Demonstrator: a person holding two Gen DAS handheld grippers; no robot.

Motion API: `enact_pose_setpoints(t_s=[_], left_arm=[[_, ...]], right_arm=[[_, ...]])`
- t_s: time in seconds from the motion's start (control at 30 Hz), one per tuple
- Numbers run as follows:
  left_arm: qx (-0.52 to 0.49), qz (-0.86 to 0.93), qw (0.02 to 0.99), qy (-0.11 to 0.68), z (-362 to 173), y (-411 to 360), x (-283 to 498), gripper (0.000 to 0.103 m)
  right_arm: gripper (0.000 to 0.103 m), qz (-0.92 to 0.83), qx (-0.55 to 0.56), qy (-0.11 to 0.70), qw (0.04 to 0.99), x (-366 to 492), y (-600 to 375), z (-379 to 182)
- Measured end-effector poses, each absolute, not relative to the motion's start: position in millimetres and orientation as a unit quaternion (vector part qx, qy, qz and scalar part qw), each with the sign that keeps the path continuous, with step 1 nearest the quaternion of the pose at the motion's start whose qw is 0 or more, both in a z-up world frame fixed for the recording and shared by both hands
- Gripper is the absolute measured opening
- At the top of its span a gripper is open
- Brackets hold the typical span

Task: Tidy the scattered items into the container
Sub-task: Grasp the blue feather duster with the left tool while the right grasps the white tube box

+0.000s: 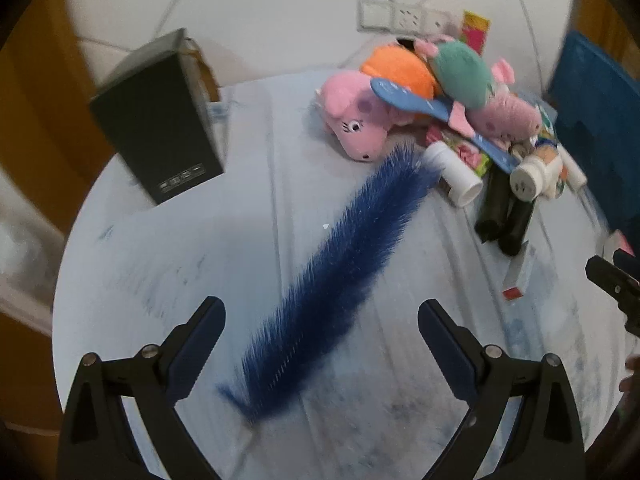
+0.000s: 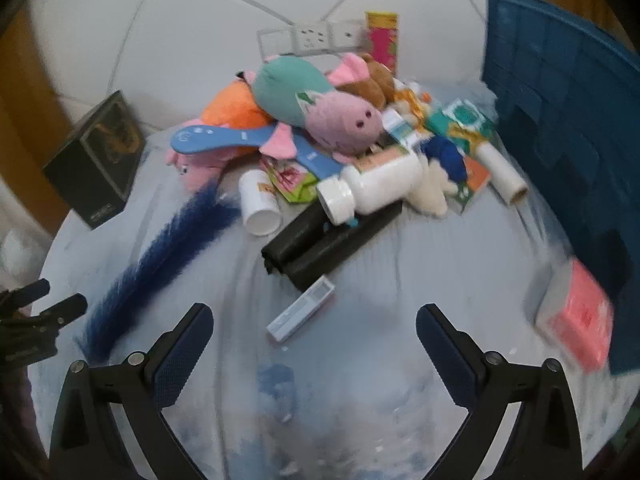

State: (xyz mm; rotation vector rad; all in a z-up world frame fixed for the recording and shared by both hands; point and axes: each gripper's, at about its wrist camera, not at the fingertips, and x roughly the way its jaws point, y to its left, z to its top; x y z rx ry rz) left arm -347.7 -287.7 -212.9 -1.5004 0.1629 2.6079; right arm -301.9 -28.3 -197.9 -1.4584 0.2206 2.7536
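Note:
A long fuzzy blue brush [image 1: 340,272] lies diagonally on the pale blue table [image 1: 168,280], its near end between the fingers of my open left gripper [image 1: 320,320]. The same blue brush [image 2: 160,252] shows at the left of the right wrist view. At the far side sits a pile of pink pig plush toys [image 1: 356,124], white bottles [image 2: 380,184], black rolls [image 2: 320,244] and a blue hairbrush [image 2: 224,138]. My right gripper [image 2: 314,324] hangs open over a small flat box [image 2: 302,312]. The dark blue container [image 2: 560,120] stands at the right.
A black box [image 1: 160,120] stands at the table's back left. A pink and white box [image 2: 580,320] lies next to the container. A wall socket strip [image 2: 312,38] sits behind the pile. The other gripper's tips [image 2: 48,304] show at the left edge.

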Motion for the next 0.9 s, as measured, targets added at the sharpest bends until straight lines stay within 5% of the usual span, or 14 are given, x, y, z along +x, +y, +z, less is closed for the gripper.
enact_pose_setpoints(t_s=[0.2, 0.3, 0.43, 0.53, 0.7, 0.8, 0.87, 0.9], left_arm=[[-0.518, 0.845, 0.112, 0.074, -244.3, -281.6, -383.1, 0.098], [-0.525, 0.836, 0.133, 0.09, -259.6, -276.6, -397.3, 0.09], [-0.53, 0.83, 0.142, 0.102, -276.4, -273.7, -412.6, 0.079], [-0.534, 0.826, 0.146, 0.103, -287.7, -273.3, -422.5, 0.069], [-0.534, 0.824, 0.162, 0.096, -297.9, -271.7, -430.7, 0.069], [-0.531, 0.825, 0.167, 0.094, -296.3, -269.6, -428.9, 0.068], [-0.53, 0.825, 0.172, 0.094, -294.3, -267.2, -426.1, 0.037], [-0.531, 0.823, 0.177, 0.095, -292.9, -264.7, -423.2, 0.032]], right_arm=[[0.103, 0.864, -0.49, 0.107, 0.051, -316.6, -43.6, -229.6], [0.103, 0.854, -0.5, 0.122, 0.074, -328.2, -45.1, -246.7], [0.08, 0.847, -0.508, 0.123, 0.098, -340.6, -46.7, -265.2], [0.052, 0.84, -0.517, 0.124, 0.109, -348.5, -46.6, -276.2], [0.051, 0.834, -0.525, 0.125, 0.114, -355.7, -47.6, -288.2], [0.041, 0.834, -0.528, 0.112, 0.115, -358.3, -51.6, -292.4], [0.031, 0.833, -0.531, 0.1, 0.116, -359.6, -54.4, -292.6], [0.031, 0.832, -0.533, 0.098, 0.116, -359.9, -54.8, -292.4]])
